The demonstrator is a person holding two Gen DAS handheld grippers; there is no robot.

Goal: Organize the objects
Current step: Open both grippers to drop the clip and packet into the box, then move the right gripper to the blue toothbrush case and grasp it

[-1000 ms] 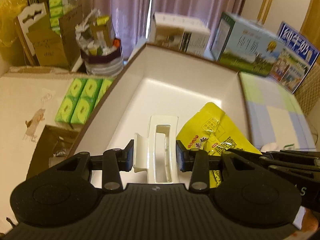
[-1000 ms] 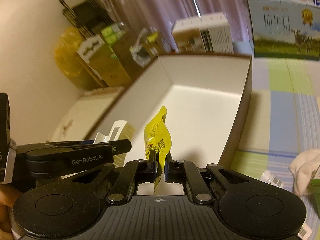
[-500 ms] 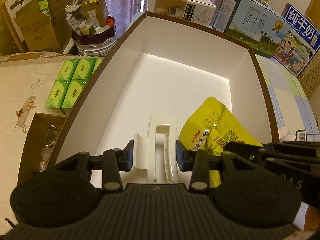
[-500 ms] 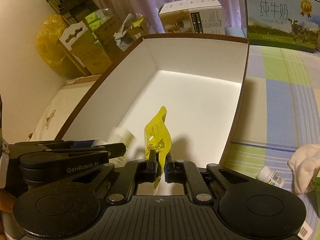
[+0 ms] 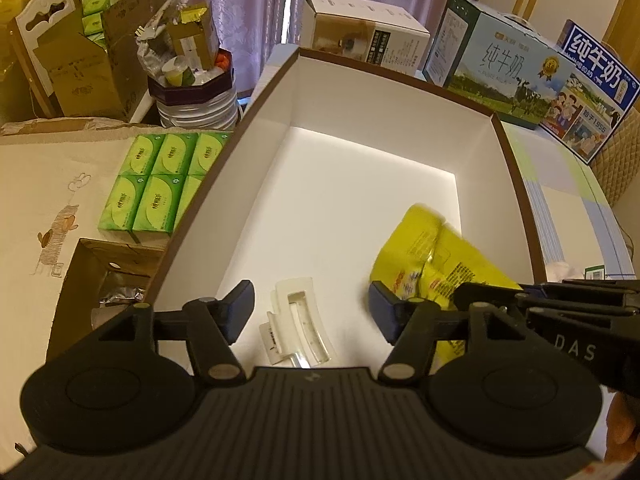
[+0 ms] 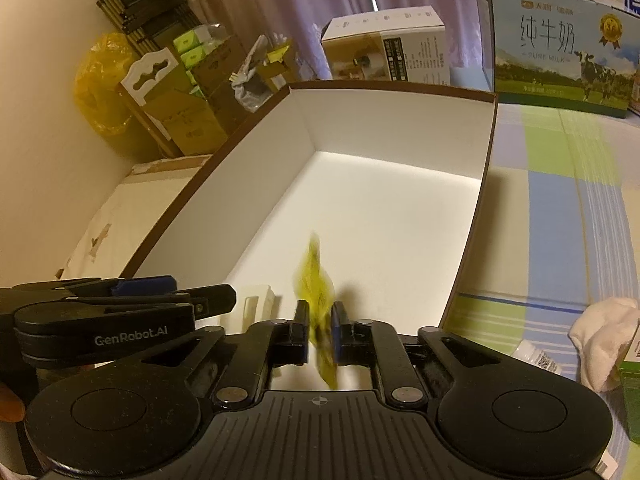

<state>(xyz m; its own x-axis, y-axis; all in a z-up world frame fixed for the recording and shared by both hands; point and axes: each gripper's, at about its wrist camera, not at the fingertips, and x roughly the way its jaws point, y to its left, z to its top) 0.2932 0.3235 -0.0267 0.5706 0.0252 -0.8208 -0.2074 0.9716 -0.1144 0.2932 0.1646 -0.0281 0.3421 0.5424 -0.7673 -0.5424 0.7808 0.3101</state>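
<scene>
A large white box with a brown rim fills both views. My left gripper is open over its near end; a white plastic clip lies loose on the box floor between its jaws. The clip also shows in the right wrist view. My right gripper has its jaws slightly parted around a yellow snack packet, which is blurred and slipping downward. The packet shows at the right in the left wrist view.
Green tissue packs and an open cardboard box lie left of the box. Milk cartons and a white carton stand behind it. A white cloth and small bottle lie on the checked cloth at right.
My left gripper opened and let go of the white clip, which now lies in the box. My right gripper's jaws parted slightly and the yellow packet is dropping.
</scene>
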